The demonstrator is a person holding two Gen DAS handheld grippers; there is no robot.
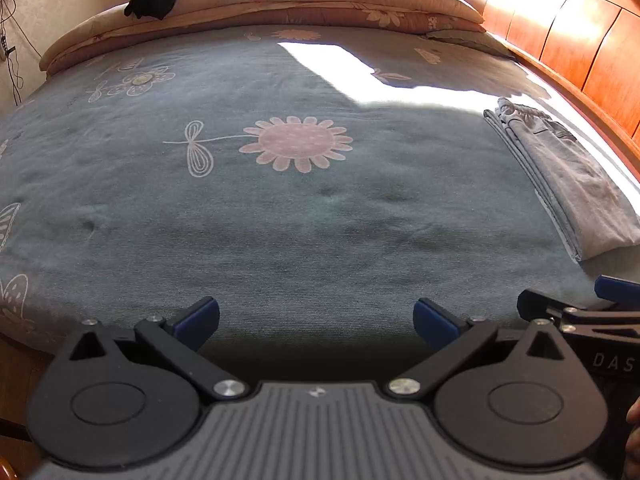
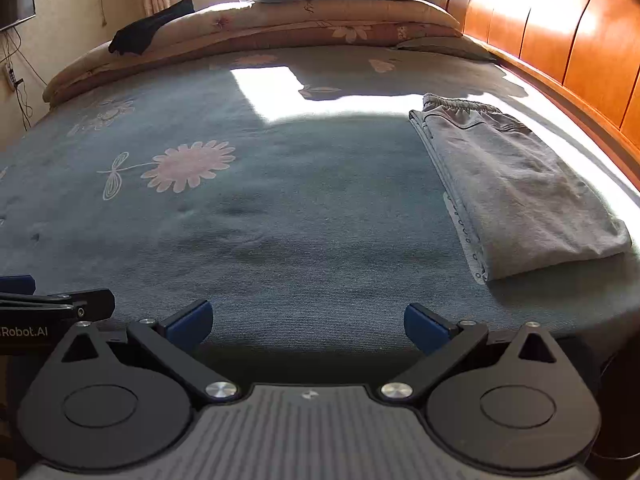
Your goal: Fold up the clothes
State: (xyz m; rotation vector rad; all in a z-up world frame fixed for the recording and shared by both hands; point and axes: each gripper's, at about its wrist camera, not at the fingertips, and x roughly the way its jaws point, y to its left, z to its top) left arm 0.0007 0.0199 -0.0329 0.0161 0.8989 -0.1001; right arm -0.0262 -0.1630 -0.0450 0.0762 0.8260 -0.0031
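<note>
Risk: black garment (image 2: 150,30) lies on far quilt stack (image 2: 280,20), well apart from both grippers; long reach could drag folded pants (image 2: 516,184) and undo fold. Sun patch glare may hide edges.

Pants: folded, flat on bed (image 2: 280,240), right side, near headboard (image 2: 560,32). Long axis runs near-to-far; waistband points away, folded end faces grippers.

Left gripper (image 1: 316,320): fingers wide, empty, over near bed edge. Right gripper (image 2: 308,322): fingers wide, empty, just beside left.
</note>
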